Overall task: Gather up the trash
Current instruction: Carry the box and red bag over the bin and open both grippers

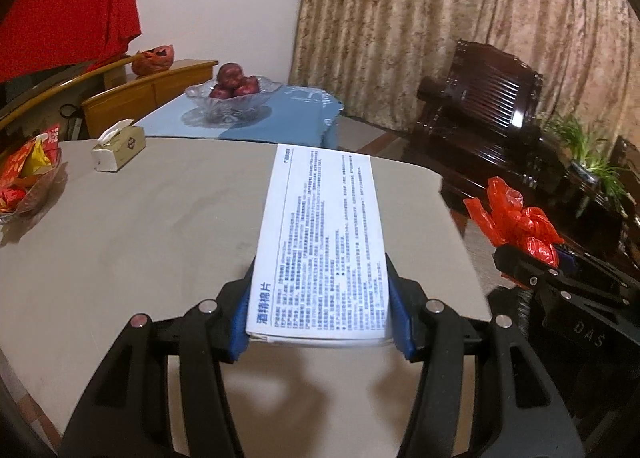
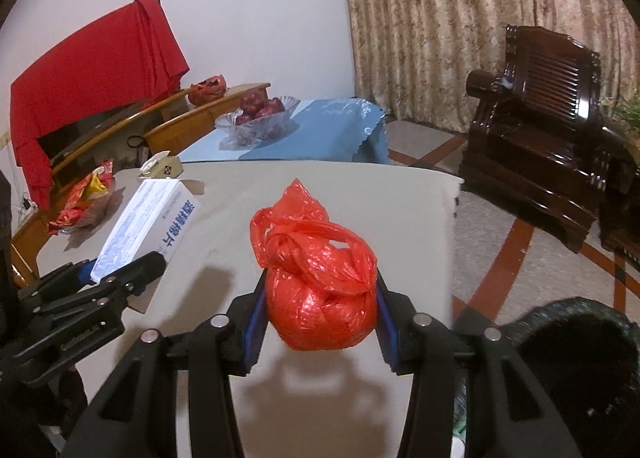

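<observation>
My left gripper [image 1: 320, 314] is shut on a long white box with blue print [image 1: 324, 242] and holds it above the grey table [image 1: 140, 238]. The box also shows in the right wrist view [image 2: 148, 221], with an open flap at its far end. My right gripper [image 2: 320, 322] is shut on a knotted red plastic bag [image 2: 320, 278], held above the table's right part. The bag and right gripper show at the right in the left wrist view [image 1: 516, 217]. A black trash bin [image 2: 576, 370] with a dark liner stands low at the right, beside the table.
A tissue box [image 1: 118, 147] and a tray of red snack packets [image 1: 24, 181] sit at the table's far left. Behind stand a blue-clothed table with a glass bowl of apples [image 1: 234, 91], a wooden cabinet [image 1: 152, 89], a dark wooden armchair [image 2: 552, 145] and curtains.
</observation>
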### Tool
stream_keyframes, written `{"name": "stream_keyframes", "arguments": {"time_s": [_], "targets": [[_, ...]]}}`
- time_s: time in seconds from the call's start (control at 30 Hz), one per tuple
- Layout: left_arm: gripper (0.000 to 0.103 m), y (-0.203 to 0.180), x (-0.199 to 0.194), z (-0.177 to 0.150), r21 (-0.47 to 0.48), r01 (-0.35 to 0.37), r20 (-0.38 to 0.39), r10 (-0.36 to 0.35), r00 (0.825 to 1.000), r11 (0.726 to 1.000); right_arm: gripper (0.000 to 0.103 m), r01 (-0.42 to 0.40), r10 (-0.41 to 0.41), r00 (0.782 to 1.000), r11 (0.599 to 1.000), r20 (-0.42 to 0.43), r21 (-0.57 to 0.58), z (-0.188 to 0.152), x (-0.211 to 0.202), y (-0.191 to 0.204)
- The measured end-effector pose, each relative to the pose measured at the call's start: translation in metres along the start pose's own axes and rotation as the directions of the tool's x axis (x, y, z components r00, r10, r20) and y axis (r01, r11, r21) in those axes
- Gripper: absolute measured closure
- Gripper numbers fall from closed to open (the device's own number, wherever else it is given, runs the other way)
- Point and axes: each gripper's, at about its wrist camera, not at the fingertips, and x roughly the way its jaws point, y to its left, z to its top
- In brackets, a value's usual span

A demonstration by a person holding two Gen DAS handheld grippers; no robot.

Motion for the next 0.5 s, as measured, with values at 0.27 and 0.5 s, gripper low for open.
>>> {"name": "stream_keyframes", "arguments": {"time_s": [0.27, 0.5], "targets": [[0.049, -0.045, -0.029, -0.018, 0.046, 0.070, -0.005, -0.070, 0.998, 0.996, 0.057, 0.045, -0.045, 0.998, 0.999, 0.033, 0.012, -0.016, -0.050, -0.018], [0.049, -0.083, -0.041, -0.030, 0.091, 0.129, -0.006, -0.129, 0.992, 0.987, 0.057, 0.105, -0.108, 0.992, 0.993, 0.058, 0.052, -0.034, -0.089, -0.047]]}}
